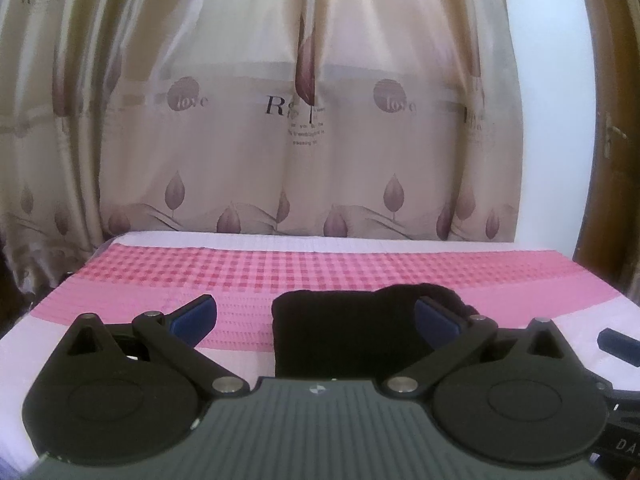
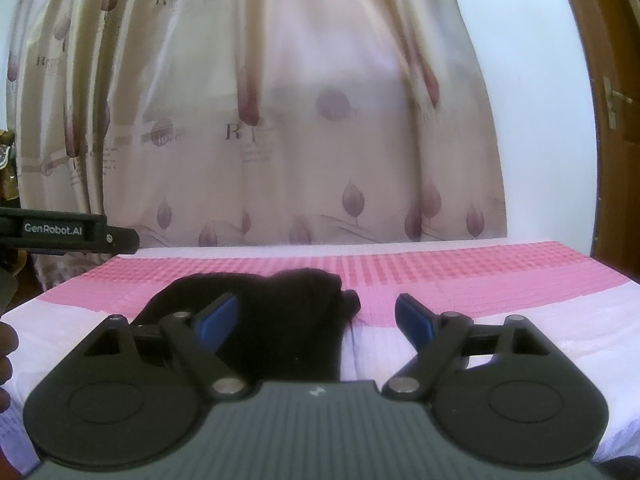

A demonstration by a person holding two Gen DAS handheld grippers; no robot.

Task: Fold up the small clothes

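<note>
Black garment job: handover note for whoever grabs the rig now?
Left gripper: open, holding nothing, low over the bed, the black garment ahead between its fingers.
Right gripper: open, empty, jaws wide; the garment sits ahead and toward its left finger.
Garment: lies on the pink checked bedcover, bunched at the far end, near part flat; neither gripper's pads press on it.
Done: it looks partly folded, though how far I cannot tell.
Left: grasp it again, finish the fold, flatten the lumpy end.

On the curtain (image 1: 280, 120) I read "love" and a large "R" at twelve o'clock. My left gripper (image 2: 68, 232), at nine o'clock, reads "GenRobot.AI".
</note>
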